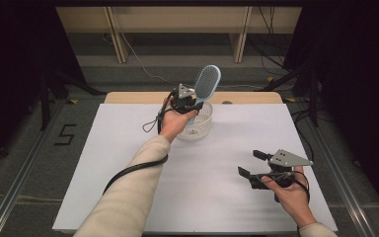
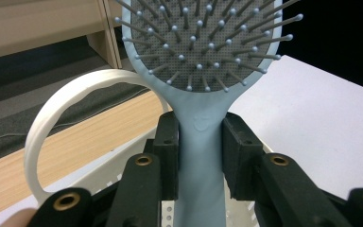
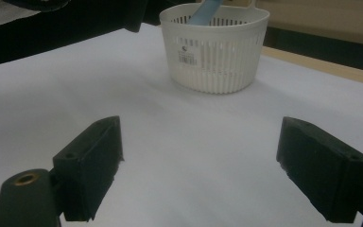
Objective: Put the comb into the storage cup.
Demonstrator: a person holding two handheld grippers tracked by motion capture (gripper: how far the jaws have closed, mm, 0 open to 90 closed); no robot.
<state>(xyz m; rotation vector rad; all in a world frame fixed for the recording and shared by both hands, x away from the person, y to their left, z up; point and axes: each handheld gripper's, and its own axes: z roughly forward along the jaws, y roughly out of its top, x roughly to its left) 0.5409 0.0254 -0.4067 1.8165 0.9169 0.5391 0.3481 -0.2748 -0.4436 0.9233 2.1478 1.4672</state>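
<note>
Left tool (image 2: 199, 156) clamping blue hairbrush (image 2: 203, 52) handle over white basket (image 3: 215, 47) (bristles up), right tool (image 3: 212, 165) wide apart

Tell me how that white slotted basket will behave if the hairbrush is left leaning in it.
The basket looks like thin, light plastic, so it probably slides easily. The tall hairbrush rises well above its rim, so it might tip when the left claw releases.

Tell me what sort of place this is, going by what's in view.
Probably a lab or recording room set up for manipulation trials. A table under a white sheet sits on grey floor between rails, cables trail across the floor, and a number 5 is taped beside it.
</note>
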